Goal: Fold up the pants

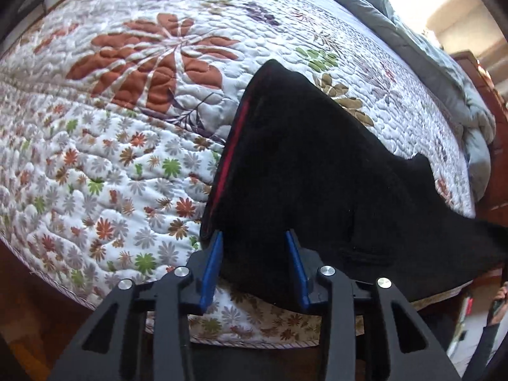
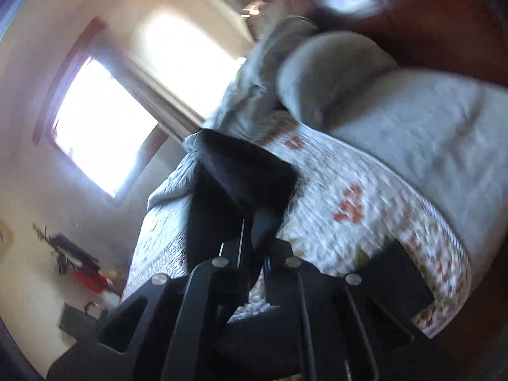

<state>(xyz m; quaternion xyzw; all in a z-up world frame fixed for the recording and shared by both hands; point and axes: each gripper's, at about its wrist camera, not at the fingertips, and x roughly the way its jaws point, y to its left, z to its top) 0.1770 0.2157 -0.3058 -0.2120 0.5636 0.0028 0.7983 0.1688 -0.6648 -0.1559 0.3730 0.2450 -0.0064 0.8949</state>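
The black pants (image 1: 317, 165) with a red side stripe lie on the floral quilt (image 1: 127, 111) near the bed's front edge. My left gripper (image 1: 253, 243) points steeply down onto them. Its blue fingers (image 1: 212, 263) stand apart with black cloth filling the gap and spreading past both sides; I see no pinched fold. The pants' right end rises off the bed toward the right edge of this view. In the blurred right wrist view, my right gripper (image 2: 254, 247) is shut on a bunch of the pants (image 2: 241, 177), which stands lifted above the quilt (image 2: 349, 222).
A grey comforter (image 1: 444, 73) is heaped along the far side of the bed, with grey pillows (image 2: 333, 70) at the head. Wooden floor (image 1: 28, 317) shows below the quilt's front hem. A bright window (image 2: 101, 127) and a wall are at the left in the right wrist view.
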